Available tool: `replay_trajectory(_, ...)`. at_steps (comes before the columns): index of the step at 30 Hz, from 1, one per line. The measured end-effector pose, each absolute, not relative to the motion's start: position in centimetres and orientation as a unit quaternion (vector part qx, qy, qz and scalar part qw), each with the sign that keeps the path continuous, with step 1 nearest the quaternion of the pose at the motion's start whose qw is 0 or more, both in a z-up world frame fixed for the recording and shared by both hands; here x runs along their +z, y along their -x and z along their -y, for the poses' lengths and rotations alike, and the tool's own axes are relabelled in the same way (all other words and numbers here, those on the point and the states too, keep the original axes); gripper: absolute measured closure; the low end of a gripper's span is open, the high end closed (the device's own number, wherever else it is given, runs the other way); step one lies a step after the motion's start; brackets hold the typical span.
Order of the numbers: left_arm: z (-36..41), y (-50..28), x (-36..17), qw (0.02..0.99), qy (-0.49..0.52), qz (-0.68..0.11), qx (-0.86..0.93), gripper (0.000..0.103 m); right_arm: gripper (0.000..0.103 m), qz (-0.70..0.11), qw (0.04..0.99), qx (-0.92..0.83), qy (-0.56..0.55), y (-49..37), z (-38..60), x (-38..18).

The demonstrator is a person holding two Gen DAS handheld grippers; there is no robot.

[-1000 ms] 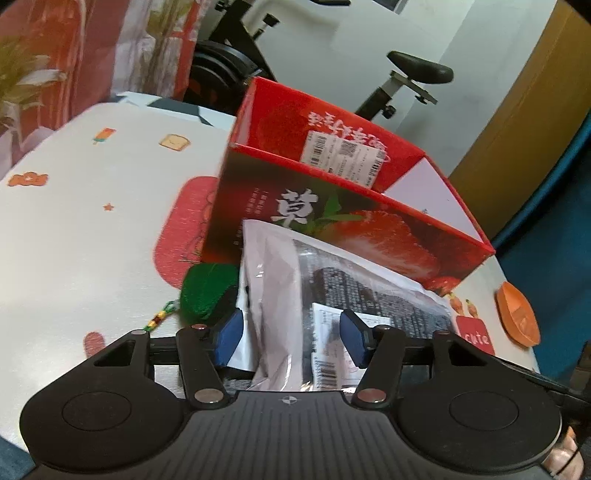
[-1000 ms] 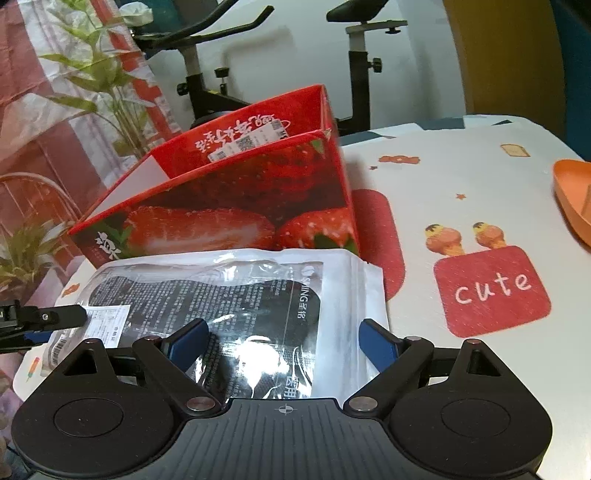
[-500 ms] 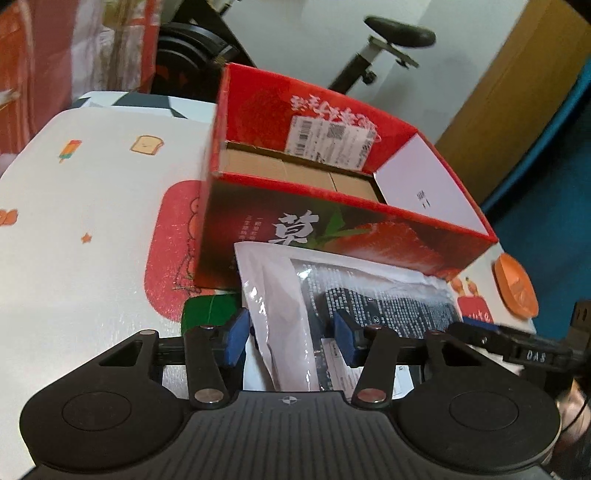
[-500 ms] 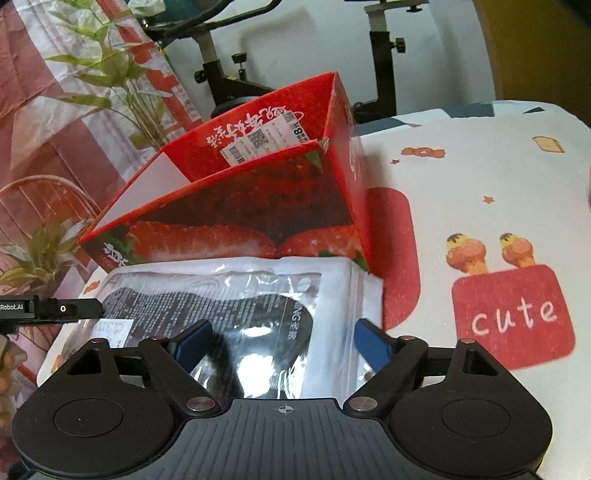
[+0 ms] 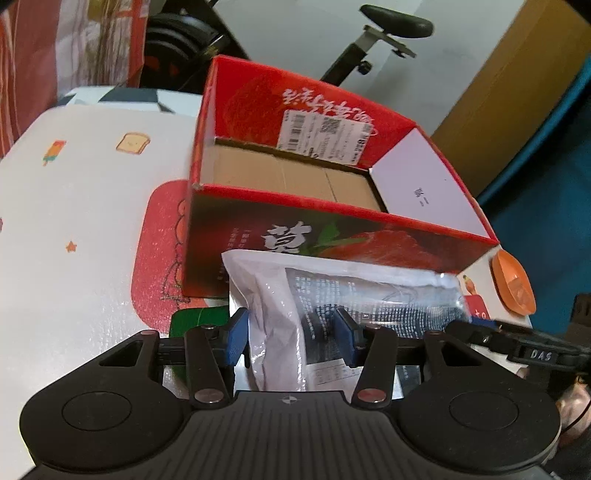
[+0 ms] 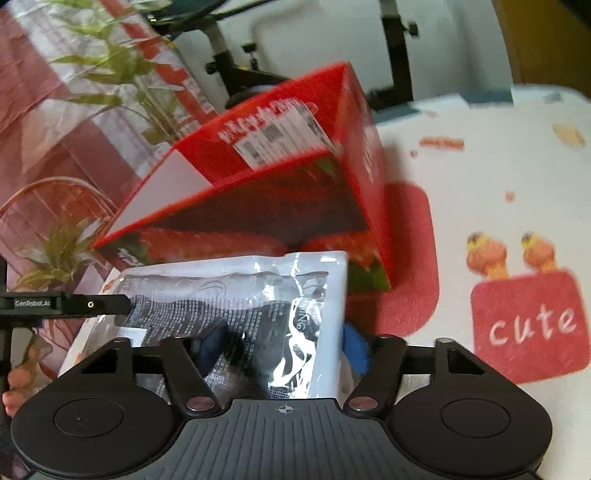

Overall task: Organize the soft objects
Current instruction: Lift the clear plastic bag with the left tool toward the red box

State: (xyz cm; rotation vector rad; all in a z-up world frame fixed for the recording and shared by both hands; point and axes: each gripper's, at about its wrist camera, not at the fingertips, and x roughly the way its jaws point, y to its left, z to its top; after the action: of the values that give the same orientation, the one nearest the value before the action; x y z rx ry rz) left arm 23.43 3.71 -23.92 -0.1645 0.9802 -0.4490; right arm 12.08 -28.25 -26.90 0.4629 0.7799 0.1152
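Two grippers are seen at one clear plastic packet (image 5: 343, 295) holding a dark folded item with printed text. The packet lies at the near foot of a red strawberry-printed carton (image 5: 332, 206), its far edge against or just beside the carton's front wall; whether it rests flat on the tabletop (image 5: 85, 206) or is raised cannot be told.

The left gripper (image 5: 291, 334) is set around the packet's left end. Its blue pads (image 5: 234, 332) stand on either side of a bunched fold of white plastic and appear to press on it, so the packet is pinched there.

The right gripper (image 6: 284, 345) is at the packet's opposite end. Its jaws are closing with the packet (image 6: 258, 314) between them. One blue pad is seen just beside the packet's right edge and the other lies behind the film; firm contact cannot be confirmed, as this view is blurred.

The carton (image 6: 266, 184) stands open at the top; brown cardboard is visible on its floor, and a white shipping label (image 5: 328, 136) is stuck to the inner far wall.

A green object (image 5: 195, 317) is partly hidden behind the left gripper's left finger. An orange dish (image 5: 513, 284) sits near the tabletop's right edge. An exercise bike (image 5: 384, 33) stands behind the carton.
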Motion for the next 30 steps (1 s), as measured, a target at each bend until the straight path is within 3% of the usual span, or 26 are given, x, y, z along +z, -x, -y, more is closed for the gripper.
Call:
replay_trajectory(9, -4.7, -21.5, -22.5, 0.866, 0.067, -0.439, -0.230, 0.051, 0.064, -0.347, 0.920, 0.073, -0.168, -10.1, 27.6, -22.3)
replay_trajectory(30, -5.5, -19.2, -17.2, 0.912, 0.061, -0.333, -0.232, 0.051, 0.070, -0.252, 0.963, 0.075, -0.067, -9.0, 24.6, -15.7)
